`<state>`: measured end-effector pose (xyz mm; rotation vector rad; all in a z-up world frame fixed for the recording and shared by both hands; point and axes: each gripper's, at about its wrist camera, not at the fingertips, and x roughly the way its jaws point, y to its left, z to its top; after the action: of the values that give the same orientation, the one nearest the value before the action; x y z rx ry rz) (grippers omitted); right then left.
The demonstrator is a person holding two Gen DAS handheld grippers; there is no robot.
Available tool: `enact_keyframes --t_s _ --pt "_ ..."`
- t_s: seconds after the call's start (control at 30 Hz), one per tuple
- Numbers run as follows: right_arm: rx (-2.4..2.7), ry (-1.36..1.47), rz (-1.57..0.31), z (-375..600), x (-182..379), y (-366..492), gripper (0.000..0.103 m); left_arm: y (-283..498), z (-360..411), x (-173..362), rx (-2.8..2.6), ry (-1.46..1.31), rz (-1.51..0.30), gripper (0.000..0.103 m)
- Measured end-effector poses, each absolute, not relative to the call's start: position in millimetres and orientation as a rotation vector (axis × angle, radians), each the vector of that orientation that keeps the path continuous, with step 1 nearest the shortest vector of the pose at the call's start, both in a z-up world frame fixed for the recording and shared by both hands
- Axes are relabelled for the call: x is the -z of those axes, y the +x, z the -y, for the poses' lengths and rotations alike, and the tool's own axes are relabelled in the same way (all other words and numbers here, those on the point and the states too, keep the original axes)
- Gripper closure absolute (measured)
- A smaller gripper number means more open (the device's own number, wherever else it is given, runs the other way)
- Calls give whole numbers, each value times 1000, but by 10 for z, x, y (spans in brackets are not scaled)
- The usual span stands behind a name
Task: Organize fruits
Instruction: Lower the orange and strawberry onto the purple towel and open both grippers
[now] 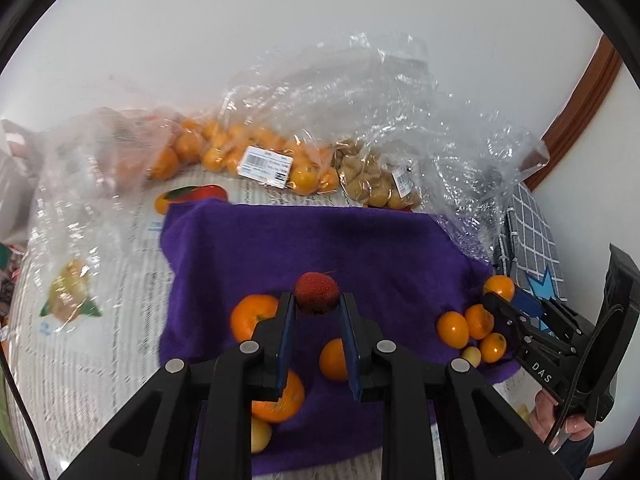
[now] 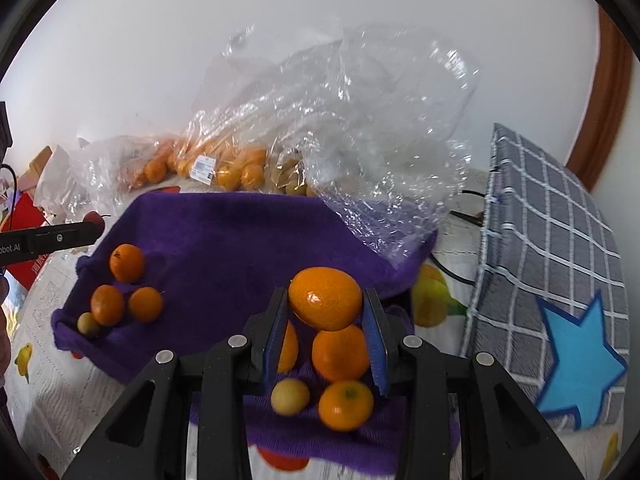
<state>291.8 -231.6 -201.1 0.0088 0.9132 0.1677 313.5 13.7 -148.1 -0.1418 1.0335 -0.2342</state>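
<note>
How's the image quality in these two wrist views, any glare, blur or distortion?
Left wrist: heavy fisheye bending, dark corners; glare on the clear bags; the red fruit in the left gripper is fairly sharp. Right wrist: same bending; the orange fruit in the right gripper is sharp, loose fruits below it smeared.

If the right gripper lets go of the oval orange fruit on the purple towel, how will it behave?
The oval orange fruit, held in the right gripper, looks smooth and glossy, so it may slip easily. Its rounded shape suggests it will probably roll. The soft purple towel and the fruits lying below would likely stop it soon.
</note>
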Motion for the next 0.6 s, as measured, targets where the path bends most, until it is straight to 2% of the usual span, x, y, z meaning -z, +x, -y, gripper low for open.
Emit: enact_keyframes --t_s 0.6 --pt "-228 -14 -967 2218 2284 3169 66 3459 214 1772 230 -60 -1101 81"
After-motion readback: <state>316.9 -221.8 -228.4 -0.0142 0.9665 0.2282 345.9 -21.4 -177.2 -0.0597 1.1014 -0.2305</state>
